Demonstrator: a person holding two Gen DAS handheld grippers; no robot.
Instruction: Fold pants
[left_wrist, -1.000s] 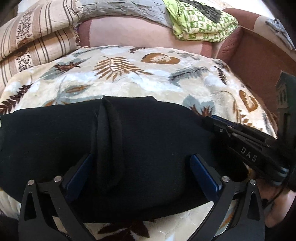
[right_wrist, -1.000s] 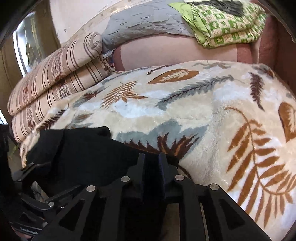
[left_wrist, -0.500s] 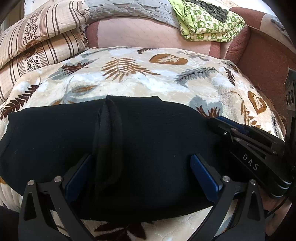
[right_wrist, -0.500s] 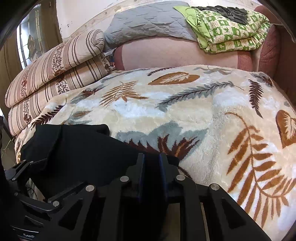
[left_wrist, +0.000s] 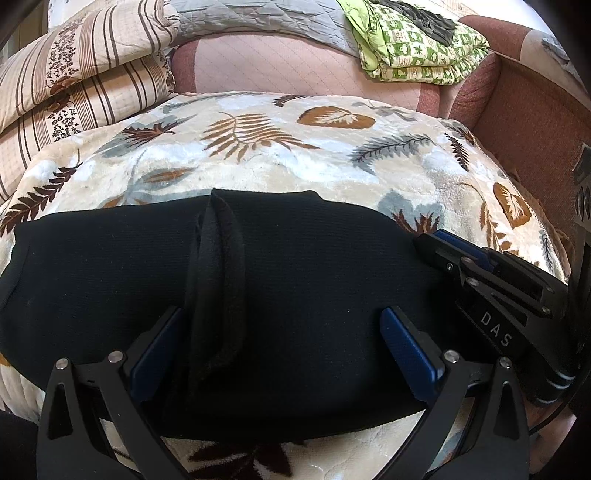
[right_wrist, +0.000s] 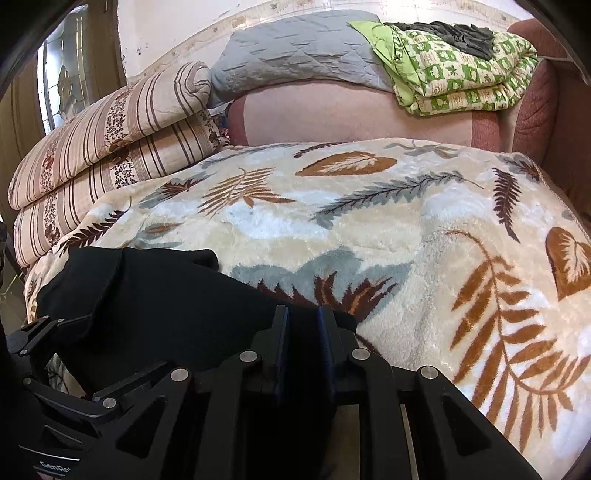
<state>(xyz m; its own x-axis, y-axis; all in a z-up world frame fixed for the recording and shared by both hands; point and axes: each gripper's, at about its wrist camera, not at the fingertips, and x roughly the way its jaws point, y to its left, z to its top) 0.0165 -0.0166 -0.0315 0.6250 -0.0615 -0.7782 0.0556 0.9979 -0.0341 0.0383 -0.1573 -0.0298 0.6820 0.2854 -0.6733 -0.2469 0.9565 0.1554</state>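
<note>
Black pants (left_wrist: 295, 277) lie folded in a wide band across the leaf-patterned blanket (left_wrist: 295, 166), with a raised ridge of cloth running down their middle. My left gripper (left_wrist: 282, 343) stands open over the near part of the pants. Its blue pads (left_wrist: 406, 350) are spread far apart on either side of the ridge. At the right end of the pants my right gripper (left_wrist: 436, 240) is shut on the cloth. In the right wrist view the black pants (right_wrist: 166, 295) run between the narrow jaws of the right gripper (right_wrist: 303, 325).
Striped folded quilts (left_wrist: 74, 92) are stacked at the back left. A grey quilt (right_wrist: 295, 55) and a green patterned quilt (left_wrist: 417, 44) lie on the sofa back. A reddish sofa arm (left_wrist: 528, 129) borders the right side. Bare blanket stretches beyond the pants.
</note>
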